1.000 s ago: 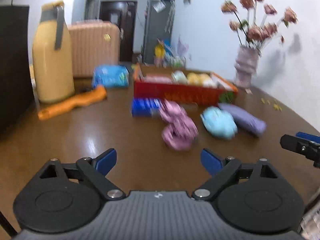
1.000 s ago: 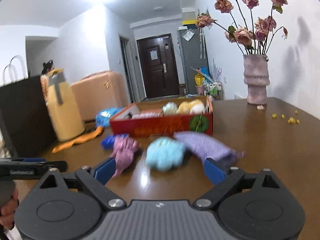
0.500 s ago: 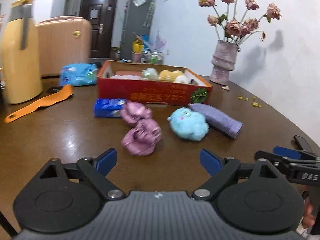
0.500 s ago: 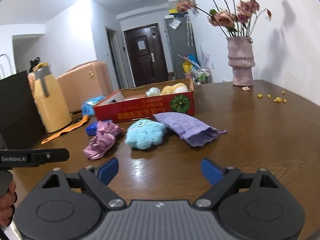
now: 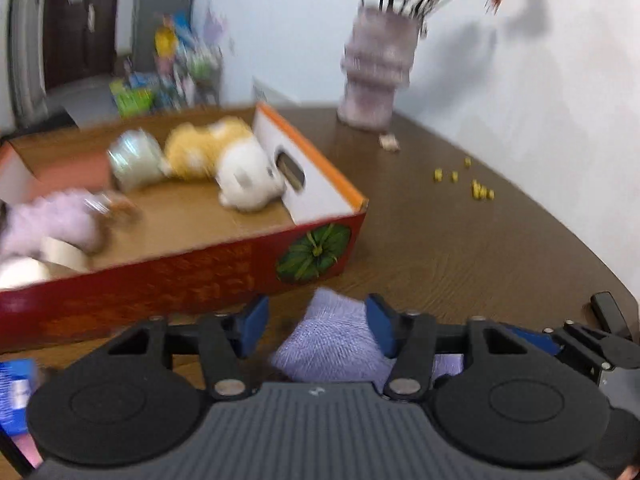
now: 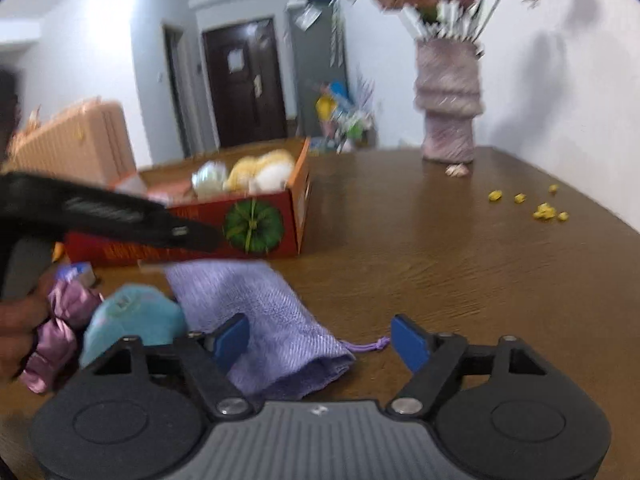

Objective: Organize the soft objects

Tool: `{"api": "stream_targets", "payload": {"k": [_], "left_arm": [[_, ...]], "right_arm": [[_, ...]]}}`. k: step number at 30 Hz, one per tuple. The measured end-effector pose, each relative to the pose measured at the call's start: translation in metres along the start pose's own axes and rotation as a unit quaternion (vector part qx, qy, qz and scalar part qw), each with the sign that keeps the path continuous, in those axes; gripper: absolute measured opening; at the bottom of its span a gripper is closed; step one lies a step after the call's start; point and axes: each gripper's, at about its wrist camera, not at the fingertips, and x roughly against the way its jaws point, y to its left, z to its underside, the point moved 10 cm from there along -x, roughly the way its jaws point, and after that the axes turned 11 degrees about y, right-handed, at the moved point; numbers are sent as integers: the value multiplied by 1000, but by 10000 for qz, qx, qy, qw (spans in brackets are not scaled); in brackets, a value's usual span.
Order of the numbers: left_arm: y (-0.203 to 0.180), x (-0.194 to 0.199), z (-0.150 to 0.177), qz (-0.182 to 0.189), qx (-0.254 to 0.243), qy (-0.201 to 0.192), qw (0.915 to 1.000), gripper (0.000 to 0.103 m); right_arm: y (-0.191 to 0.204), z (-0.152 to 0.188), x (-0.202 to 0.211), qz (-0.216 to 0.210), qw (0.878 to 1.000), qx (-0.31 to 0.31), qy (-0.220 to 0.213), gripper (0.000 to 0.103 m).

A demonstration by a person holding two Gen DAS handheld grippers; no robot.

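While both grippers crowd the purple pouch (image 6: 256, 312) lying on the table (image 6: 460, 264) just in front of the red box (image 5: 192, 280), left gripper (image 5: 316, 326) sits spread w/ pouch end between its pads, prob. to pinch it; right gripper (image 6: 320, 340) also spread, straddling the other end.

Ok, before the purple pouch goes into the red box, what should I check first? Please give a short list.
1. The purple pouch lies between the two sides of the left tool: ok.
2. The left tool is closed firmly on it: not ok, a gap shows on one side.
3. The right tool is open, at the pouch's drawstring end: ok.
4. The red box has bare floor behind its front wall: ok.
5. Whether the pouch is filled or empty: cannot tell.
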Motion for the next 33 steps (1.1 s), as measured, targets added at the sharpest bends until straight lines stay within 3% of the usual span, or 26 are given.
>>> {"api": "stream_targets", "payload": {"k": [1,2,5,10,12,16,18,19,21,22,24,29,33], "left_arm": [[2,-8,5,66,92,157,9998,35],[4,-9,10,106,205,191,9996,30],[-1,1,27,349,302,94,9989,25],[-4,-4,32,501,400,136,9978,27],[-4,-6,31,591,552,201,9965,27],[-5,-1,42,624,783,261,9946,38],[-9,1,49,653,796,232,9944,38],[-10,3,52,653,838,201,9941,38],[-14,9,58,678,920,97,9934,22],[-19,14,61,755,914,27,9929,4],[-28,27,65,767,899,-200,9928,3],[-51,86,84,821,807,-771,9904,1],[-67,139,129,752,713,-1039,9892,2]], "right_arm": [[-3,0,-3,62,10000,29,27,71],[-7,-1,-5,192,9998,16,15,70],[-21,-1,-7,275,9995,-160,-20,71],[-25,-5,-19,234,9992,-300,92,70],[-21,-5,-21,292,9994,-161,126,62],[-15,0,-17,386,9992,-13,126,51],[-11,3,-13,322,9994,48,109,33],[-8,5,-12,331,9993,111,112,31],[-3,7,-9,314,9992,211,98,20],[-1,8,-7,314,9992,240,75,17],[3,7,3,249,9994,227,-25,3],[24,10,67,55,9983,223,-539,2],[45,39,115,-359,9971,121,-658,2]]}}
